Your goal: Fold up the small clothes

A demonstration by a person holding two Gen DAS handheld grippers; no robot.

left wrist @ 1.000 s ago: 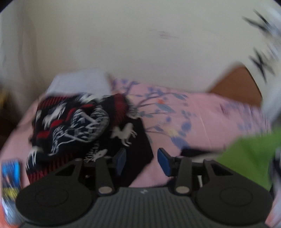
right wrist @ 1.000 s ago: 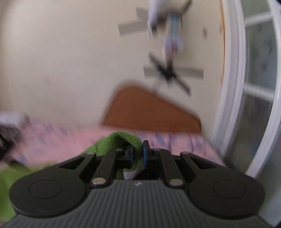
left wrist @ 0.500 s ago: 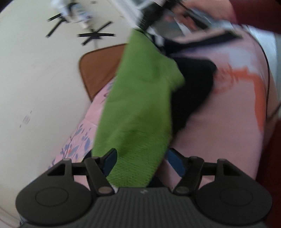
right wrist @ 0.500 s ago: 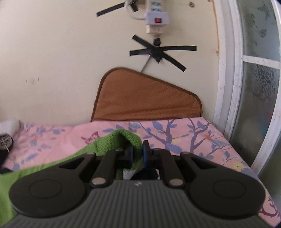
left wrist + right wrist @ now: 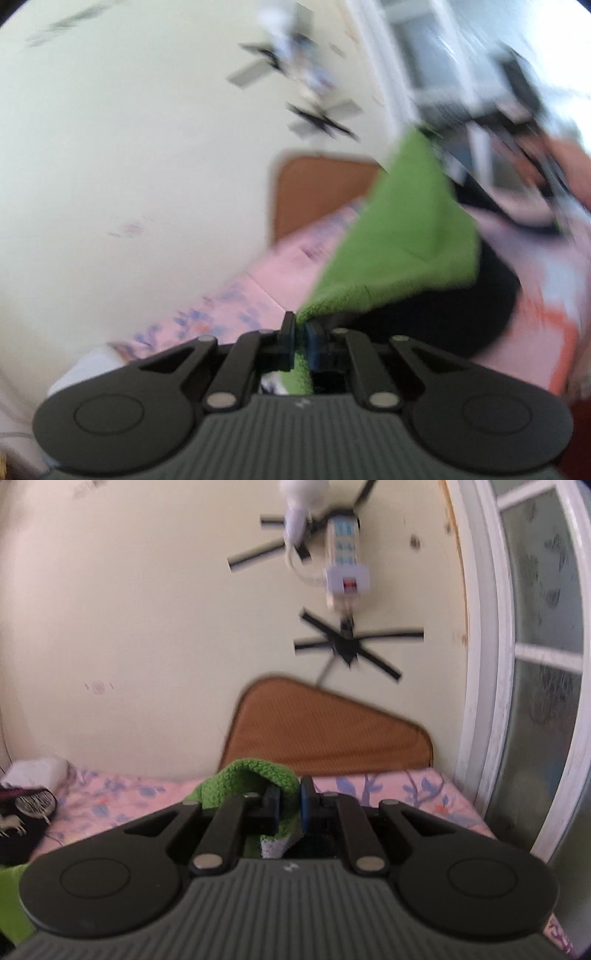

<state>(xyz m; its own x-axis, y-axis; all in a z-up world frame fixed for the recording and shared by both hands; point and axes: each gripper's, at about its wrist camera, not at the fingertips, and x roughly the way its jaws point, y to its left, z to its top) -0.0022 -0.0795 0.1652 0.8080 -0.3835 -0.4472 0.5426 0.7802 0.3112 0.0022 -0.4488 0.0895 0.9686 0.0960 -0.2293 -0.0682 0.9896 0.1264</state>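
Nearest in the left wrist view, the left gripper (image 5: 300,332) has its 2 jaws pressed together on a corner of the green cloth (image 5: 399,236), which stretches up and away to the right, lifted off the pink floral bedsheet (image 5: 258,295). In the right wrist view, the right gripper (image 5: 290,805) is likewise clamped on another bunched edge of the green cloth (image 5: 255,775), the fabric arching over its left finger. Open sheet lies ahead of both grippers; to the left sits a black patterned garment (image 5: 22,819), and beyond the bed edge a brown cushion (image 5: 325,734) leans against the cream wall (image 5: 147,627), with a window frame (image 5: 487,664) closing the right side.

0.5 s ago the left jaws stood wide apart around the hanging cloth; now they are closed on it. The right grip is unchanged, though its view has tilted upward toward the power strip (image 5: 345,554).

The cloth is bright green, nubby knit, held taut between the 2 grips; the left view is motion-blurred.
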